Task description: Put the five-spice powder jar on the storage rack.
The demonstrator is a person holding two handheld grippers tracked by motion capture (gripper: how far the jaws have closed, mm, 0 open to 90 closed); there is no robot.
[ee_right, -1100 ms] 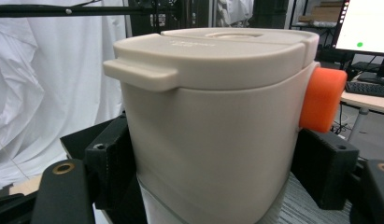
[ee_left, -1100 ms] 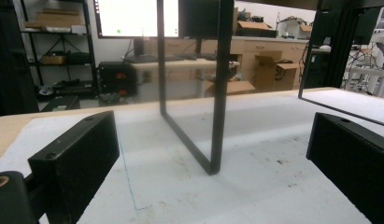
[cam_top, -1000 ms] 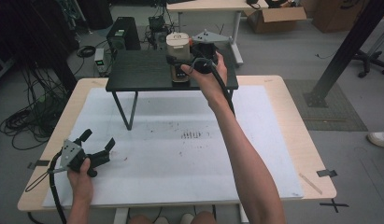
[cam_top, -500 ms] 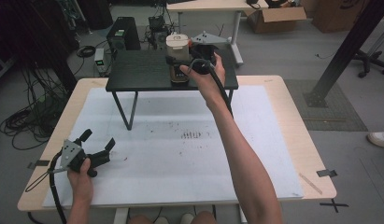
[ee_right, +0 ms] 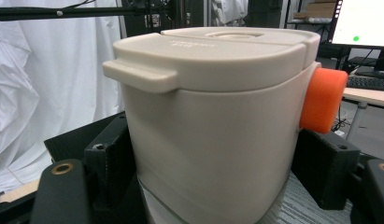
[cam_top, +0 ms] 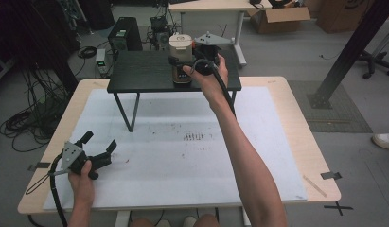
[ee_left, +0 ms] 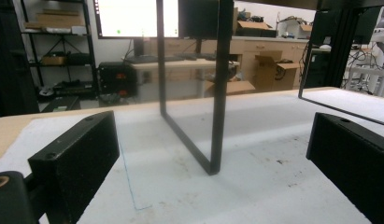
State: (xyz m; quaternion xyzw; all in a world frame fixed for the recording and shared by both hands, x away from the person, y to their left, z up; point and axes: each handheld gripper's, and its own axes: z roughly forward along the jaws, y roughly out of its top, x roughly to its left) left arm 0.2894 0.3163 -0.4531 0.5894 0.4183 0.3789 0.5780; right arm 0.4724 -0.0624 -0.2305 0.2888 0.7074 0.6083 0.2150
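One cream lidded container (cam_top: 181, 57) with an orange knob (ee_right: 323, 100) on its side is seen upright on the black raised shelf (cam_top: 145, 73), at the shelf's middle toward the right. It is clamped by the right gripper (cam_top: 185, 71), whose two jaws are pressed against its lower wall on either side. The shelf is carried on thin black legs (ee_left: 217, 88) that stand on the white mat (cam_top: 182, 161) covering the wooden table (cam_top: 296, 109). The near half of the mat is left bare apart from a few dark specks, and open room is given there up to the near edge. One left gripper (cam_top: 98, 149) is held low over the mat's near left corner, well apart from the container; its jaws are spread wide with nothing between them. Beyond the far edge, a computer tower (cam_top: 123, 35), cables and one cardboard box (cam_top: 282, 16) are seen on the floor.
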